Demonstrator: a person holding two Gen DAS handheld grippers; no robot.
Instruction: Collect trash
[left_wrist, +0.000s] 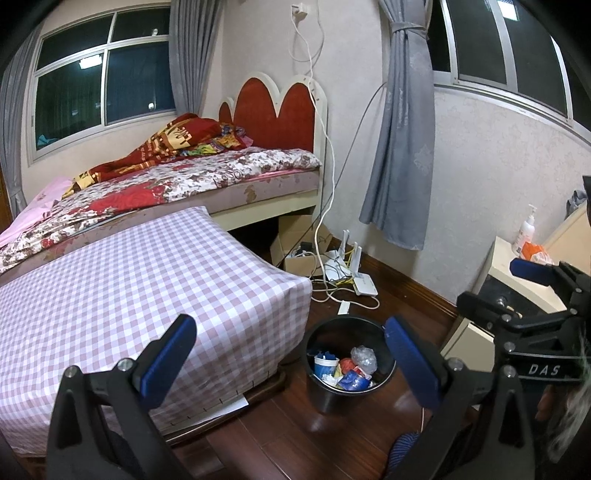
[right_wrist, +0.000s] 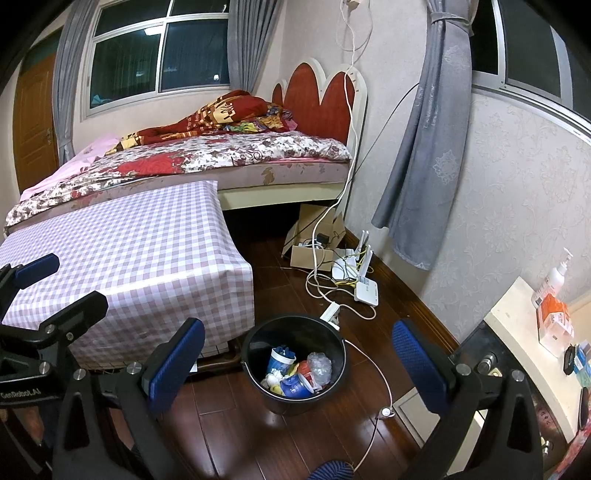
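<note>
A black trash bin (right_wrist: 295, 363) stands on the dark wood floor, just beside the corner of a low table draped in a pink checked cloth (left_wrist: 122, 291). The bin holds the task's material: a blue-and-white cup (right_wrist: 281, 360), a crumpled clear plastic wad (right_wrist: 319, 365), a second blue container (right_wrist: 295, 386) and smaller scraps, all below the rim. Its position at the table corner probably keeps it within reach of both table and bed.

The left gripper (left_wrist: 291, 352) is spread wide with nothing between its blue pads; in the left wrist view the bin sits between the two fingers, slightly toward the right one. The right gripper (right_wrist: 299, 358) is likewise spread wide and empty, its fingers framing the bin from above. Both tools hover well above the bin, touching nothing. Such framing suggests either a pause over the receptacle or an approach to lift the bin itself; which, cannot be told.

Behind the bin, white cables (right_wrist: 351, 295), a router (right_wrist: 366, 290) and a cardboard box (right_wrist: 314, 247) lie by the bed. A thin cord (right_wrist: 384, 380) runs past the bin and could snag on any move.
</note>
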